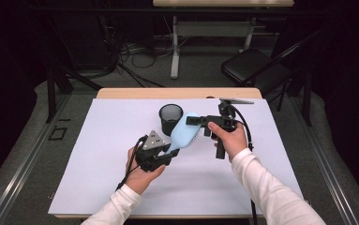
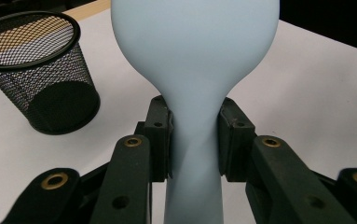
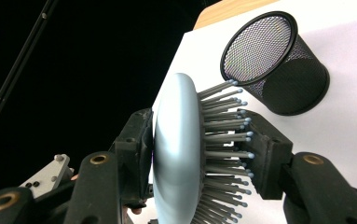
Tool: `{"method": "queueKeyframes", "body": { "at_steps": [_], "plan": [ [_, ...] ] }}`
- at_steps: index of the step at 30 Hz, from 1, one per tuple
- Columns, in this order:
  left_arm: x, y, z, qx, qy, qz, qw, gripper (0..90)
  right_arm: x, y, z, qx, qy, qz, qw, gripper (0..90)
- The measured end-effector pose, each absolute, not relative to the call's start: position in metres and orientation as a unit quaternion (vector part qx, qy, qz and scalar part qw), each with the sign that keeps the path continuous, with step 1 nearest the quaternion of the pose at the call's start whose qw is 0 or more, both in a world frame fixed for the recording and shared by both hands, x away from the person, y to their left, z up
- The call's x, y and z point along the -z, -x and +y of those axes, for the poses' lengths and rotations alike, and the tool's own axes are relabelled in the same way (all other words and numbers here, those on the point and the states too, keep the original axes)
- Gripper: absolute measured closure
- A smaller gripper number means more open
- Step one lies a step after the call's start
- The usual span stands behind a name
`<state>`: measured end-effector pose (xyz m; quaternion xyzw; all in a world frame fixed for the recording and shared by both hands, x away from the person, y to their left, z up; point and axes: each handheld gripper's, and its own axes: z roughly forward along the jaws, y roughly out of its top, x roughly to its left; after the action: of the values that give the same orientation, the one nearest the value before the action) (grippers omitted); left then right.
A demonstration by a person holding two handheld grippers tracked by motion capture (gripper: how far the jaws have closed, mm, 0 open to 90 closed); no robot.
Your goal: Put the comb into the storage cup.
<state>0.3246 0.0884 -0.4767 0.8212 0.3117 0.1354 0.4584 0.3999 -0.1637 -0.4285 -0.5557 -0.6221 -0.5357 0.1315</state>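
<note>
We pinch the pale blue hairbrush (image 1: 183,131) beside the mesh cup (image 1: 170,117): left gripper (image 2: 195,140) clamps its handle, right gripper (image 3: 199,149) its head.

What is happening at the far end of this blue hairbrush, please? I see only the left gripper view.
Observer: The right hand-held gripper has its jaws on either side of the hairbrush head. One pad is on the smooth back and the other is against the bristle tips.
Operator: Thank you. Which way do the bristles face on the table?
Observer: In the high view they point toward the person's right hand, away from the black mesh cup, which stands just beyond the head's back.
</note>
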Motion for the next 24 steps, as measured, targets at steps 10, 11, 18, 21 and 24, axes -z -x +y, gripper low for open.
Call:
{"method": "queueKeyframes", "body": {
  "at_steps": [10, 11, 18, 21, 24],
  "plan": [
    [0.4785, -0.3241, 0.0885, -0.133, -0.820, 0.313, 0.460, 69.3, 0.4287, -0.3997, -0.1638, 0.534, 0.561, -0.615, 0.148, 50.2],
    [0.4786, -0.3240, 0.0885, -0.133, -0.819, 0.314, 0.461, 69.3, 0.4288, -0.3997, -0.1638, 0.535, 0.561, -0.614, 0.149, 50.4],
    [0.4806, -0.3238, 0.0888, -0.133, -0.819, 0.314, 0.461, 69.3, 0.4287, -0.3993, -0.1631, 0.532, 0.561, -0.615, 0.157, 52.0],
    [0.4811, -0.3237, 0.0887, -0.132, -0.819, 0.315, 0.461, 69.3, 0.4288, -0.3993, -0.1628, 0.532, 0.559, -0.616, 0.157, 52.7],
    [0.4814, -0.3236, 0.0886, -0.131, -0.819, 0.316, 0.461, 69.2, 0.4292, -0.3995, -0.1626, 0.534, 0.559, -0.614, 0.159, 53.2]
  ]
}}
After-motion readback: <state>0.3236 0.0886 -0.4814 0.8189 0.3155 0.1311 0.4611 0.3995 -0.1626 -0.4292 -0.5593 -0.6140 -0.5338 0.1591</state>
